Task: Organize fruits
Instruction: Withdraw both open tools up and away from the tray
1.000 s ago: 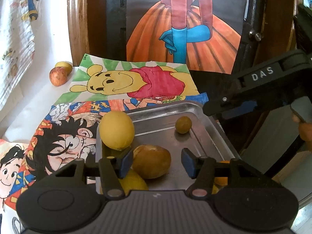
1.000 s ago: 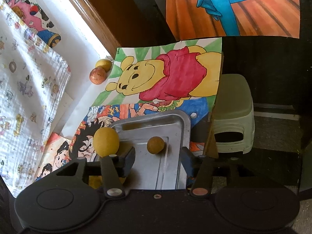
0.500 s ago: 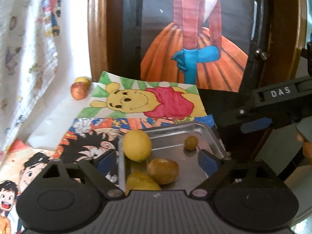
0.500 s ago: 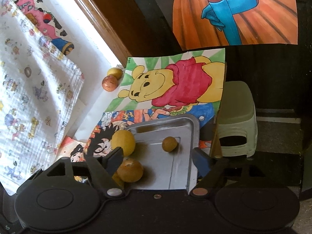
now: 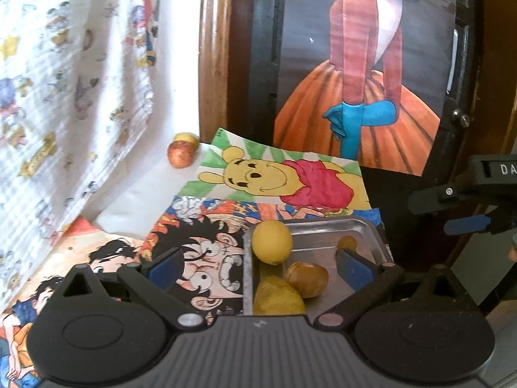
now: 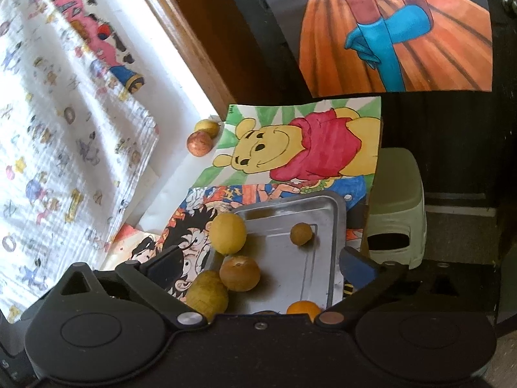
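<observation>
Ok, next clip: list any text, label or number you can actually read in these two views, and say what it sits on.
"DA": white letters on a label on the right claw's black body, cut off by the picture's edge in the left wrist view.
Small marks at the top corner of the Winnie the Pooh drawing: too small to read.
Printed motifs on the white patterned cloth: blurred, no readable words.
Nothing else carries legible text.

Five fruits (image 6: 239, 273) on metal tray (image 6: 326, 208)
</observation>
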Tool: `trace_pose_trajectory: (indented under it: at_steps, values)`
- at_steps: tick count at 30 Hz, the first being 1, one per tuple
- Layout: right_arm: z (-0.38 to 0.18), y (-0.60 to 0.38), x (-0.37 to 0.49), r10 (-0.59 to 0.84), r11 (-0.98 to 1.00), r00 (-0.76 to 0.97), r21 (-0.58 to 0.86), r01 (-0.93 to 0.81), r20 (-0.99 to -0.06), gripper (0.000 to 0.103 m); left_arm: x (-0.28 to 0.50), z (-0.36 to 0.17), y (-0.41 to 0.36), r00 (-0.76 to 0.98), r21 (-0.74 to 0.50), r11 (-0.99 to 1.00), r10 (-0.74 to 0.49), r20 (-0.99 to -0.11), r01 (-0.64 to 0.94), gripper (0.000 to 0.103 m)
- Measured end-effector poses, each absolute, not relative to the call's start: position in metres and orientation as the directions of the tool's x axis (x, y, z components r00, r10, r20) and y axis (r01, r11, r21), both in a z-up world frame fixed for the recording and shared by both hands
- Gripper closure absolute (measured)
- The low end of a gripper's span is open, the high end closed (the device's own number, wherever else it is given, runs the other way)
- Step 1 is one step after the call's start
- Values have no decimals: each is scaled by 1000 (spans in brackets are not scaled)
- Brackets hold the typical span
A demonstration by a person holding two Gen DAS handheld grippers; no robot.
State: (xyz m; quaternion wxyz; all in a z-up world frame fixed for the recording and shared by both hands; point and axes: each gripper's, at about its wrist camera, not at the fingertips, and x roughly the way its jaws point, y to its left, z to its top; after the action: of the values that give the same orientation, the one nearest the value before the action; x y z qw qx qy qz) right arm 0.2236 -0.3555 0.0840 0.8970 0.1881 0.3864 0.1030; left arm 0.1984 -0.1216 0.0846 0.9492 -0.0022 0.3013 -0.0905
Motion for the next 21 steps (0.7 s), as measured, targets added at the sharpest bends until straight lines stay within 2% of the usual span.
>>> trace_pose_trajectory:
  at_steps: [11, 21]
  values:
    - [95, -326, 186, 273, 951, 729, 292, -106, -628, 1, 173, 96, -110, 822, -54, 993, -115, -558, 103, 0]
    - [93, -308, 147, 243, 964, 764, 236, -122, -598, 1, 144, 100, -100, 830, -38, 997, -78, -553, 68, 0]
